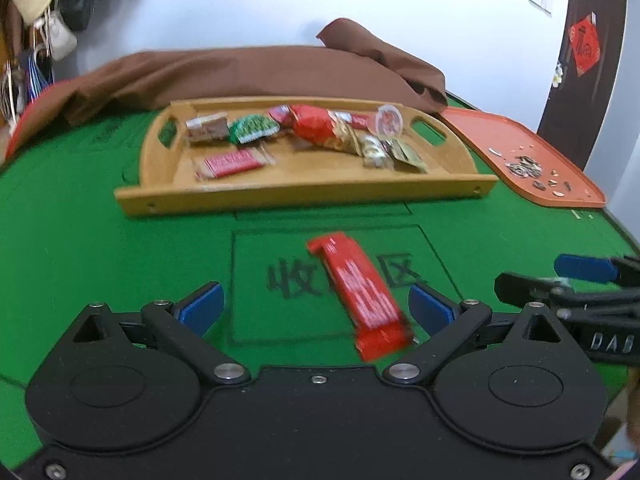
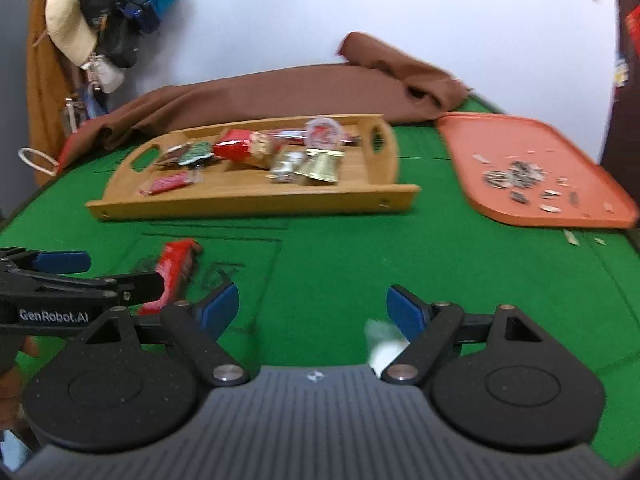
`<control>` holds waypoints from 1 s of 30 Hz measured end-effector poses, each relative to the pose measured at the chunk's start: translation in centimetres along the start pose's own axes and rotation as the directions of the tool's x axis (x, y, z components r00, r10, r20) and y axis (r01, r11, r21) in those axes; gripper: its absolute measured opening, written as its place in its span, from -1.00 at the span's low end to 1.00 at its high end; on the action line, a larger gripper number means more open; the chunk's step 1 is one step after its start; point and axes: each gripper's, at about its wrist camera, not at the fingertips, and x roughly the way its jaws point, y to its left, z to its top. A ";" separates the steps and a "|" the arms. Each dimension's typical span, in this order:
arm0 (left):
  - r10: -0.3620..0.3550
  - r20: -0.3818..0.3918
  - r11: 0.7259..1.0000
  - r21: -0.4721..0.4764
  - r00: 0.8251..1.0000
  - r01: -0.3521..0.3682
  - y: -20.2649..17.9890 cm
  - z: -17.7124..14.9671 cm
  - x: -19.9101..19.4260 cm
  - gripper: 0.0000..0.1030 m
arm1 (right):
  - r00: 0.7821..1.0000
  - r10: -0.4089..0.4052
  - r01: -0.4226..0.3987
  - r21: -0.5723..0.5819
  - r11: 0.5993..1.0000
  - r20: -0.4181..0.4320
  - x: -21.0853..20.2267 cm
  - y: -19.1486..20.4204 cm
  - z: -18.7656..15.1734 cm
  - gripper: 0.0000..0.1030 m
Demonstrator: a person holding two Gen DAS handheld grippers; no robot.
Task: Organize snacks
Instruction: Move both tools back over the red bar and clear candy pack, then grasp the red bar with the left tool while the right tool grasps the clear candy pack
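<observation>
A long red snack bar (image 1: 360, 292) lies on the green table (image 1: 80, 248), inside a marked rectangle with printed characters. My left gripper (image 1: 316, 308) is open just behind it, the bar's near end close to the right finger. It also shows in the right wrist view (image 2: 176, 268), partly behind the left gripper. A wooden tray (image 1: 304, 188) beyond holds several wrapped snacks. My right gripper (image 2: 312, 312) is open and empty over bare felt; a pale blurred object (image 2: 380, 344) lies by its right finger.
An orange tray (image 2: 532, 160) with sunflower seeds and shells sits at the right. A brown cloth (image 1: 240, 72) is bunched along the table's far edge. Bags and hats hang at the far left. A few shell bits lie on the felt by the orange tray.
</observation>
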 end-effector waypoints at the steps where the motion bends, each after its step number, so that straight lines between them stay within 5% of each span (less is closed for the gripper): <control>1: -0.003 -0.004 1.000 -0.013 1.000 0.003 -0.1 -0.2 0.1 0.92 | 1.000 -0.024 0.024 0.002 1.000 0.009 -0.4 0.0 -0.5 0.72; 6: 0.058 0.028 0.997 -0.051 0.998 -0.057 -0.8 -0.8 -0.2 0.89 | 0.994 -0.102 0.101 0.031 0.994 0.024 -1.3 -0.7 -2.0 0.72; 13: 0.029 0.004 0.999 -0.042 1.000 -0.028 -1.9 -0.5 0.7 0.78 | 0.987 -0.157 0.156 0.038 0.987 0.022 -1.3 -1.0 -3.2 0.72; 16: 0.037 -0.003 0.999 -0.024 0.999 -0.037 -2.4 -0.3 1.0 0.50 | 0.988 -0.151 0.150 0.053 0.987 0.013 -1.0 -1.4 -3.3 0.72; 22: 0.046 -0.011 0.999 0.000 0.999 -0.046 -3.0 0.1 1.7 0.28 | 0.989 -0.148 0.147 0.059 0.987 0.013 -0.8 -1.5 -3.5 0.70; 27: 0.046 -0.012 0.999 0.010 0.999 -0.046 -3.1 0.2 1.7 -0.13 | 0.985 -0.174 0.173 0.020 0.985 0.021 -0.8 -0.8 -3.7 0.48; 30: 0.037 -0.018 0.999 0.002 0.999 -0.037 -2.9 0.4 1.7 -0.14 | 0.987 -0.160 0.160 0.022 0.987 0.019 -0.9 -0.6 -3.6 0.37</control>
